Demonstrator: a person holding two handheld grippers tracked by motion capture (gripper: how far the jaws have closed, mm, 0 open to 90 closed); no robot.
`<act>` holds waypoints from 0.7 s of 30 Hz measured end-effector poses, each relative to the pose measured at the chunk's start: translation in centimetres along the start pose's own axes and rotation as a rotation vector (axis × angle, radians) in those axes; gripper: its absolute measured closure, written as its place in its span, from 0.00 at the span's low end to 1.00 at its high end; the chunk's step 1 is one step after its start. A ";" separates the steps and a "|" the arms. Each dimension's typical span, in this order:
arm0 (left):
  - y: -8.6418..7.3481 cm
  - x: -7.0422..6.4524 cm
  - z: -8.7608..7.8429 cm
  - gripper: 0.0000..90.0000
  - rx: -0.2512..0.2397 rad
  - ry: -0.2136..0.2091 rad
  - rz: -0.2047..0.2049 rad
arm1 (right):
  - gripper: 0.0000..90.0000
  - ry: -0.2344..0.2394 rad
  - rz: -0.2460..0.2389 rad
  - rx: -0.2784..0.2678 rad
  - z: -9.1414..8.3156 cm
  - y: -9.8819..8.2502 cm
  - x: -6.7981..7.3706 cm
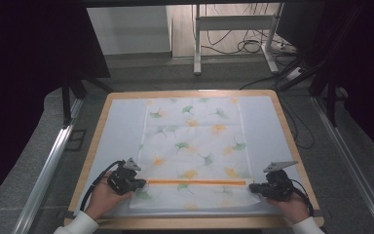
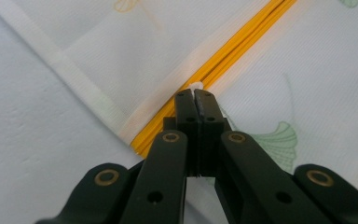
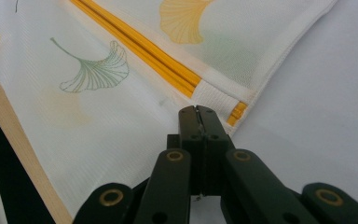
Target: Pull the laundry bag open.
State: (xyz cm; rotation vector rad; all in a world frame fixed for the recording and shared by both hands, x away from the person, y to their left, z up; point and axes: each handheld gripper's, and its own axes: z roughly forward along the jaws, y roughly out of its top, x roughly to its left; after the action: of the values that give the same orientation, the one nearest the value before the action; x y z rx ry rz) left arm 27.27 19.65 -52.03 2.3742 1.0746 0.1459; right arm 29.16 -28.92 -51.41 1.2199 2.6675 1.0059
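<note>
Your left gripper (image 2: pixel 196 94) fingers pinch the white zipper pull (image 2: pixel 196 86) of the leaf-printed mesh bag (image 1: pixel 195 146) on the table (image 1: pixel 292 141); the right gripper (image 3: pixel 198 112) fingers, pressed together, clamp its far hem. Tugging risks the pull slipping free.
</note>
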 end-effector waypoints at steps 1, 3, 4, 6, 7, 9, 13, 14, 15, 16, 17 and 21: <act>0.0 0.0 0.0 1.00 0.005 0.002 0.002 | 1.00 0.000 0.000 0.000 0.0 0.0 0.0; -0.1 0.1 -0.1 1.00 0.004 0.002 0.000 | 0.99 0.000 0.000 0.000 0.0 0.0 0.0; -0.1 0.2 -0.2 1.00 0.009 0.005 0.001 | 0.99 0.000 -0.001 0.000 0.0 0.0 0.0; -0.2 0.3 -0.2 1.00 0.007 0.008 -0.005 | 0.99 -0.001 -0.001 0.000 0.0 0.0 0.0; -0.3 0.3 -0.3 1.00 0.007 0.005 -0.005 | 0.99 -0.001 -0.002 0.000 0.0 0.0 0.0; -0.4 0.4 -0.3 1.00 0.005 0.007 -0.009 | 1.00 0.000 -0.002 0.000 0.0 0.0 0.0; -0.6 0.5 -0.4 1.00 0.007 0.007 -0.013 | 0.99 -0.003 -0.003 0.000 0.0 0.0 0.0; -0.6 0.5 -0.4 1.00 0.006 0.009 -0.014 | 0.99 -0.003 -0.004 0.000 0.0 0.0 0.0; -0.6 0.6 -0.5 1.00 0.006 0.007 -0.016 | 1.00 -0.003 -0.004 0.000 0.0 0.0 0.0; -0.7 0.6 -0.5 1.00 0.007 0.010 -0.016 | 1.00 -0.003 -0.004 0.000 0.0 0.0 0.1; -0.7 0.6 -0.5 1.00 0.006 0.009 -0.017 | 1.00 -0.003 -0.004 0.001 0.0 0.0 0.1; -0.7 0.6 -0.5 1.00 0.008 0.007 -0.017 | 1.00 -0.004 -0.006 0.001 0.0 0.0 0.1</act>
State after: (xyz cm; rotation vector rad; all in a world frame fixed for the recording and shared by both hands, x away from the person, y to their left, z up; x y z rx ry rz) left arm 27.10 20.68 -52.02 2.3729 1.1010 0.1441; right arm 29.14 -28.88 -51.40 1.2116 2.6672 1.0007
